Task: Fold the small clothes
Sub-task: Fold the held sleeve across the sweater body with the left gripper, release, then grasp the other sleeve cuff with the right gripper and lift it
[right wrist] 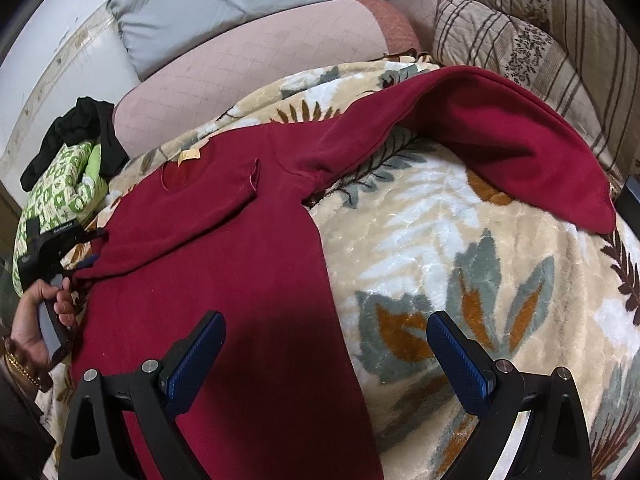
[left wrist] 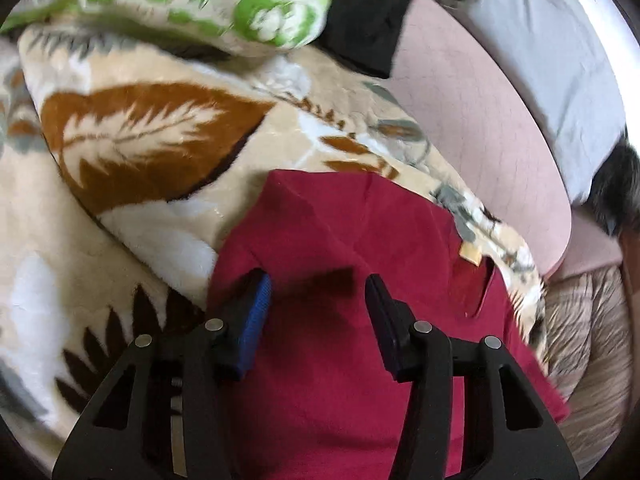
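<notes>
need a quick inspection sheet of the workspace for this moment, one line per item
surface: leaf-print fleece blanket spread over a bed, rumpled.
job's things: dark red top lying on the blanket, one sleeve folded across the chest, the other sleeve stretched out to the side; yellow neck label showing.
clutter: green-and-white patterned cloth with a black garment on top.
grippers: left tool open, fingers over the red top; right tool open, wide, above the top's edge and blanket.
cables: nothing seen.
surroundings: grey pillow, pink quilted cover, striped quilt, white wall behind.
</notes>
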The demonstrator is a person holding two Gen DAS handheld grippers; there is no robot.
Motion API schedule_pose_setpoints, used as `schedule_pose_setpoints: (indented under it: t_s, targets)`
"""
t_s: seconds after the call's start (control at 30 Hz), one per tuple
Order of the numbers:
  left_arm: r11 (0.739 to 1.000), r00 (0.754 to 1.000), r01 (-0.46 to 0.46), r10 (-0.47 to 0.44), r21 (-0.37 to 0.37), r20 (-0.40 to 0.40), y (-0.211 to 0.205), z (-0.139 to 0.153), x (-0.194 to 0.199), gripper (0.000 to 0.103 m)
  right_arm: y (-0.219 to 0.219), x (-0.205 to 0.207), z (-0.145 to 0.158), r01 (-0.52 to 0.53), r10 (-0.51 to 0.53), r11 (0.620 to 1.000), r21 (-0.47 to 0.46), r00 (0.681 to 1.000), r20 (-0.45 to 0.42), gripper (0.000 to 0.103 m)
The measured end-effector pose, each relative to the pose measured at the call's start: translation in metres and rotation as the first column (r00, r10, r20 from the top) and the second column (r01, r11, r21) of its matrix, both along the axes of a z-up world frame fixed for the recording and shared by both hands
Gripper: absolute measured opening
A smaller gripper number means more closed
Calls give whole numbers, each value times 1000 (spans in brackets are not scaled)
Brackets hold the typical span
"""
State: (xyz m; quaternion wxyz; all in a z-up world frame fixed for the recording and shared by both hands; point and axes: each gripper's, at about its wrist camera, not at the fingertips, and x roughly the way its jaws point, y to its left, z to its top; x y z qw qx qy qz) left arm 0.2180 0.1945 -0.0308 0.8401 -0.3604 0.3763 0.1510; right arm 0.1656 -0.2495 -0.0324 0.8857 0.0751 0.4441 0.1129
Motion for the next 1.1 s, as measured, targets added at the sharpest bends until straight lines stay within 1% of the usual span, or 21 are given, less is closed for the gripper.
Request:
schedule_pose_setpoints:
  t_s: [0.1,0.13,0.2,0.3,0.4,0.43,0.5,0.53,0.57,0.63,0.67,0.73,0.83,0.87,0.9,0.93,0.97,1.0,1.03,1.07,1.1]
  targets:
    - [1000,999,13,-13,-15,35,-8,10,-19,49,-3,2,2,10,-10,1000,10,1000,8,100]
    - [1000,998,13,-13,-3,55,-18,16,-31,49,-6,3,4,14,-14,1000,13,1000,17,100]
    - [999,998,33,-34,18,60,-36,23,-46,49,-13,5,10,32,-32,999,20,999,36,100]
    - [996,994,85,-86,21,63,-78,28,-70,50,-34,10,17,94,-96,995,36,994,58,100]
    - [991,988,135,-134,0,77,-125,21,-94,50,-63,20,22,162,-164,986,34,984,69,100]
    - [988,985,156,-156,17,78,-137,18,-98,50,-75,24,24,186,-187,982,25,979,80,100]
    - [979,981,181,-186,95,46,-157,11,-96,52,-100,30,29,238,-236,971,-2,965,110,100]
    - [973,984,179,-180,146,-7,-168,5,-95,52,-117,33,31,269,-266,963,-7,955,128,100]
    - [972,982,190,-189,139,-25,-172,2,-91,52,-133,35,33,297,-294,955,-3,946,139,100]
    - [968,975,221,-222,121,-7,-176,1,-85,52,-173,36,35,369,-373,928,55,916,149,100]
    - [964,974,223,-225,142,-2,-179,2,-82,52,-198,35,35,403,-420,905,132,896,144,100]
    - [959,972,234,-237,161,-3,-184,2,-77,52,-228,38,37,417,-454,877,240,882,126,100]
    - [959,968,250,-251,132,-5,-187,-3,-75,53,-255,63,47,344,-383,888,305,920,77,100]
    - [960,968,250,-251,129,-6,-187,-4,-74,55,-265,73,52,284,-327,883,374,944,54,100]
    - [961,968,249,-250,120,-4,-186,-4,-73,55,-272,82,54,236,-271,863,447,962,15,100]
    - [963,969,245,-246,112,-4,-184,-5,-71,55,-282,95,52,210,-208,816,538,976,-65,100]
    - [966,971,239,-240,103,-2,-184,-6,-71,55,-293,104,48,233,-167,766,600,972,-164,100]
    - [968,972,234,-235,94,1,-183,-6,-71,56,-300,109,42,273,-150,727,631,959,-242,100]
    - [970,973,228,-229,85,4,-182,-7,-72,56,-307,113,35,332,-143,681,652,934,-326,100]
    - [972,974,224,-225,77,5,-181,-7,-71,56,-314,116,27,426,-151,626,654,888,-434,100]
    - [972,975,223,-224,76,6,-182,-8,-71,56,-318,118,22,486,-162,596,639,853,-496,100]
